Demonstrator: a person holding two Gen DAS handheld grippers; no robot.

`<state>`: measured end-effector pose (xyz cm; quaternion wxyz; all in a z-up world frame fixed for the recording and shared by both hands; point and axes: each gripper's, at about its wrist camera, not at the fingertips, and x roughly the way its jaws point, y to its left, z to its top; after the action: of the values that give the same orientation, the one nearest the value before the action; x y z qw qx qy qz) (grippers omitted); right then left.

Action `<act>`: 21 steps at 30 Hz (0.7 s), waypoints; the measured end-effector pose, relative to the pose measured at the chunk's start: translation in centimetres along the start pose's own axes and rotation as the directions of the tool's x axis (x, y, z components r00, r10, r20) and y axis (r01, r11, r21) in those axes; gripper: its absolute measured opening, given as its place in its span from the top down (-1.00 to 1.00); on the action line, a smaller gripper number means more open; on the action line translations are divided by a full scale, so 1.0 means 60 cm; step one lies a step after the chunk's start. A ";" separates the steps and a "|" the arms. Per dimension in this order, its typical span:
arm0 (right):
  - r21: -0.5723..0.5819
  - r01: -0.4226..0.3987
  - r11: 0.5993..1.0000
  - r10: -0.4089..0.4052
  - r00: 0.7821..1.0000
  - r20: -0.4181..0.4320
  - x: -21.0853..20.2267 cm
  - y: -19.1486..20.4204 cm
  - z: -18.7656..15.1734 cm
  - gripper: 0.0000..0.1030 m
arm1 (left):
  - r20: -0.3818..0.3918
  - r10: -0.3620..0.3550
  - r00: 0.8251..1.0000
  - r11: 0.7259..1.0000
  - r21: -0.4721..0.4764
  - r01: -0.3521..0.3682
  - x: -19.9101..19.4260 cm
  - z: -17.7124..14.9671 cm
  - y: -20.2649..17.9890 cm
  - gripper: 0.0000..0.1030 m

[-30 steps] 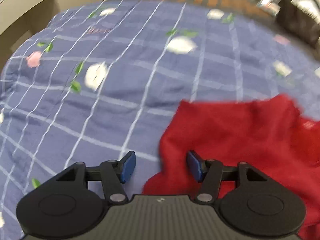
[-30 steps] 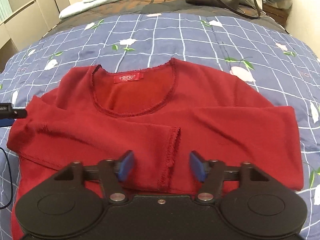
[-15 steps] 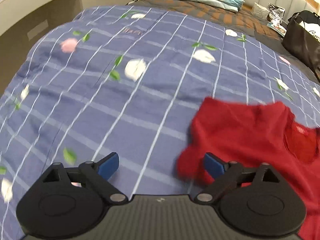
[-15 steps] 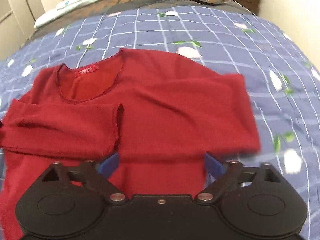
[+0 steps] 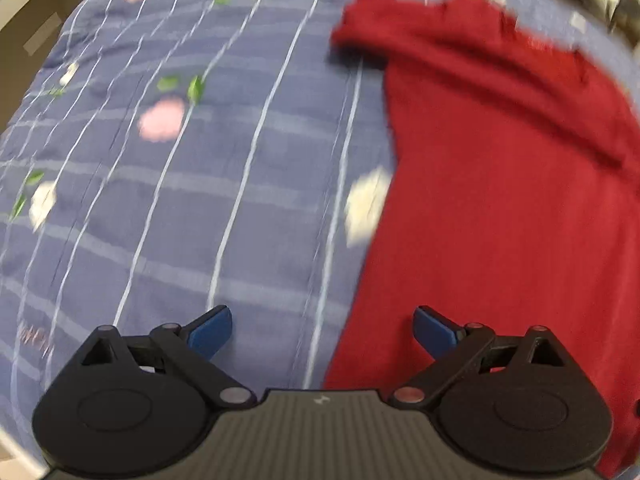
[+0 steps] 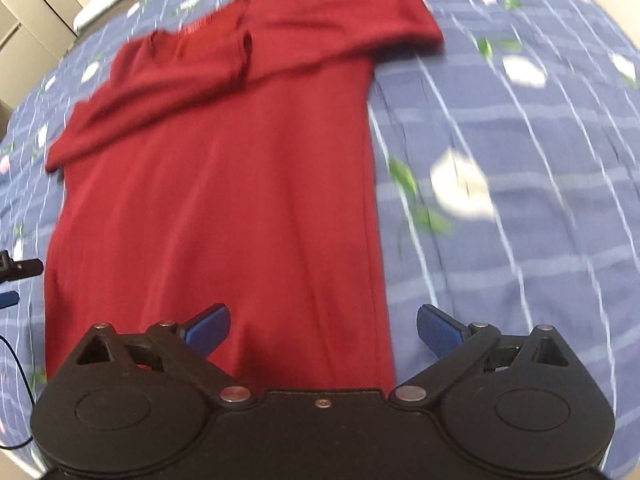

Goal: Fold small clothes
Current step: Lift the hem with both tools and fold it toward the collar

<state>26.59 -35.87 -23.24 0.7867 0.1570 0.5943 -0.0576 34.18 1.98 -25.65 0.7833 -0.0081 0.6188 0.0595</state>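
A red long-sleeved top [image 6: 224,200] lies flat on a blue checked quilt [image 6: 520,240], both sleeves folded across its chest. My right gripper [image 6: 324,328] hovers over the top's lower right side edge, open wide, one pad above the fabric and the other above the quilt. In the left wrist view the same top [image 5: 500,200] fills the right half. There my left gripper [image 5: 322,330] straddles the lower left side edge, its jaws still opening, with nothing pinched between them. Both views are blurred by motion.
The quilt [image 5: 160,240] carries white and pink flowers. Beige cabinets [image 6: 32,8] and pale folded bedding [image 6: 104,4] stand beyond the bed's far left. A black cable [image 6: 16,360] and a blue pad [image 6: 8,299] of the other tool show at the left edge.
Both grippers opened wide and slid from the folded sleeves down along the top's sides toward its lower part. The sleeves stay folded across the chest.
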 end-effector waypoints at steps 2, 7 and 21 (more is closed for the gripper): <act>-0.016 0.030 0.999 -0.031 0.999 -0.035 0.004 -0.004 -0.023 -0.94 | -0.070 0.041 0.997 0.999 0.010 -0.041 0.010 -0.027 -0.001 -0.93; -0.059 0.105 0.993 -0.112 0.986 -0.123 0.018 -0.026 -0.080 -0.96 | -0.099 0.062 0.993 0.998 0.014 -0.061 -0.010 -0.081 0.005 -0.93; -0.553 0.137 0.822 -0.051 0.984 0.169 -0.077 0.070 -0.172 -0.99 | 0.169 0.107 0.980 0.921 0.355 -0.162 -0.082 -0.165 -0.069 -0.99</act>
<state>16.95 -29.08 -20.62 0.8357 -0.1157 0.5324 0.0698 23.92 -3.40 -23.44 0.8084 0.1854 0.5587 -0.0031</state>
